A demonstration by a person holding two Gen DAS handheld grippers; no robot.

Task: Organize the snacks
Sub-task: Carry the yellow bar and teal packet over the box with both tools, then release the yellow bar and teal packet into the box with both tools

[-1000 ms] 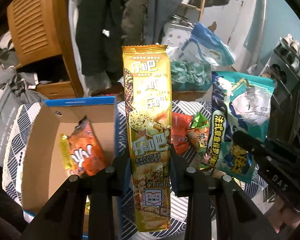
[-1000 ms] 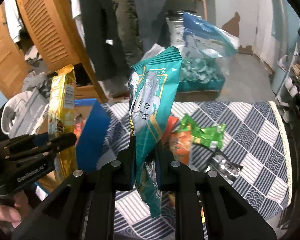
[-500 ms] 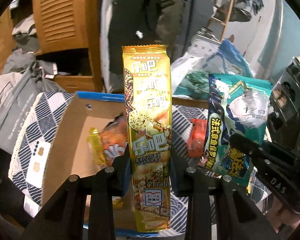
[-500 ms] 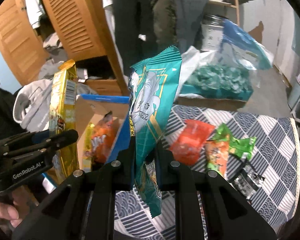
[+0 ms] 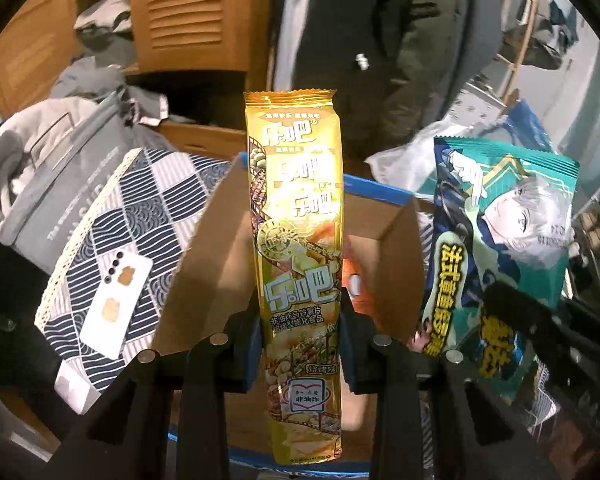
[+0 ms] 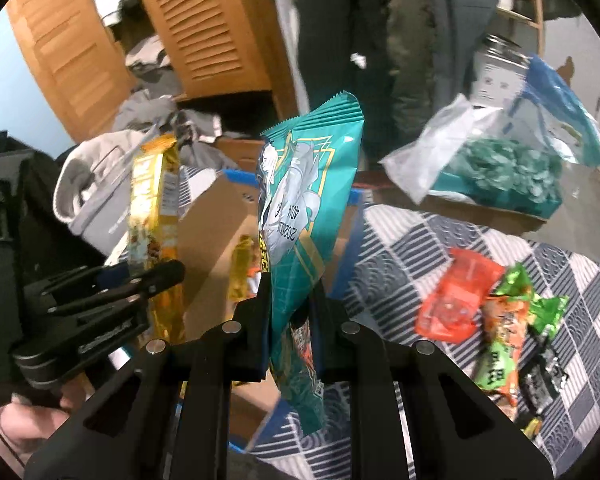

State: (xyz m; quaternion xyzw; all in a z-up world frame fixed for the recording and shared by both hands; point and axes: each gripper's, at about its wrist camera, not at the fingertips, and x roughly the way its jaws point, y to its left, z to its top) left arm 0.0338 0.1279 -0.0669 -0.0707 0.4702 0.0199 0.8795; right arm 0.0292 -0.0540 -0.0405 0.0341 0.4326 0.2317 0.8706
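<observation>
The gold snack packet (image 5: 300, 240) bears "乐吧" several times, plus "非油炸" in a heart label near its bottom. The teal snack packet (image 5: 500, 248), right of it, carries yellow characters "法式".

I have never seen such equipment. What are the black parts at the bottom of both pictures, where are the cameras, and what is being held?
A person holds one hand tool in each hand, each with two fingers and a camera looking forward along them. In the left camera's picture, the left gripper is shut on a tall yellow snack packet. In the right camera's picture, the right gripper is shut on a teal snack bag. Each view also shows the other tool. Below is an open cardboard box with snacks inside. On the checked cloth lie an orange packet, a green packet and a white phone.
</observation>
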